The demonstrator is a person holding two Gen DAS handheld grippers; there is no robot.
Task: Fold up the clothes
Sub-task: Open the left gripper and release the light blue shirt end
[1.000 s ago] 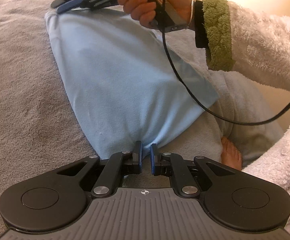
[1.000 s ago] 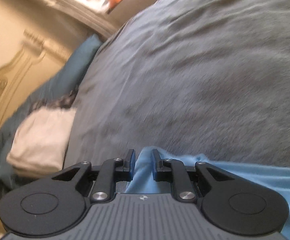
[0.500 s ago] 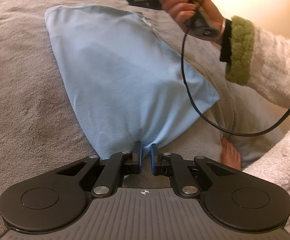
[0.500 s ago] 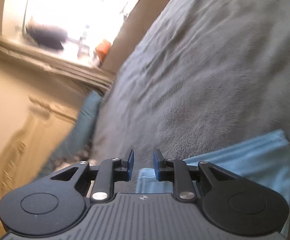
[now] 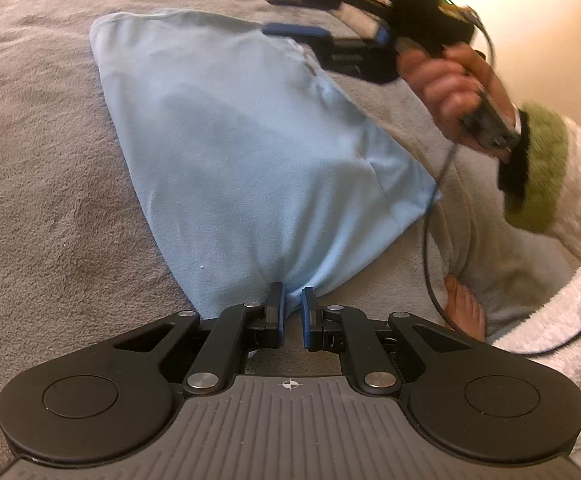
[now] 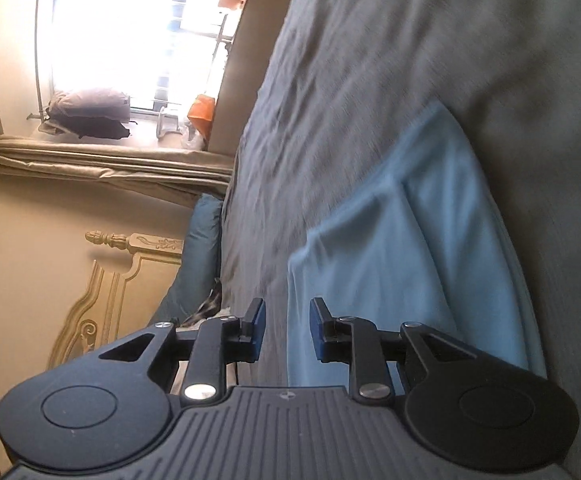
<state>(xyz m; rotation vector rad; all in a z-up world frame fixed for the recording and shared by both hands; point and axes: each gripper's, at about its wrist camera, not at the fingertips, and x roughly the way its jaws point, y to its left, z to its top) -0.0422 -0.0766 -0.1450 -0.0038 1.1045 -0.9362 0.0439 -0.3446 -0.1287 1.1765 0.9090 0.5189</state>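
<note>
A grey blanket carried the blue cloth, lying flat and folded. The left gripper pinched its near edge, jaws narrow. The right gripper hovered, apparently empty, jaws wide. Any further fold needed matched corners.

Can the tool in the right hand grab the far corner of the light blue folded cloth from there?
Probably yes. The right tool hangs open just above the light blue folded cloth near its far edge, and only grey fuzzy blanket surrounds that corner, with nothing blocking.
</note>
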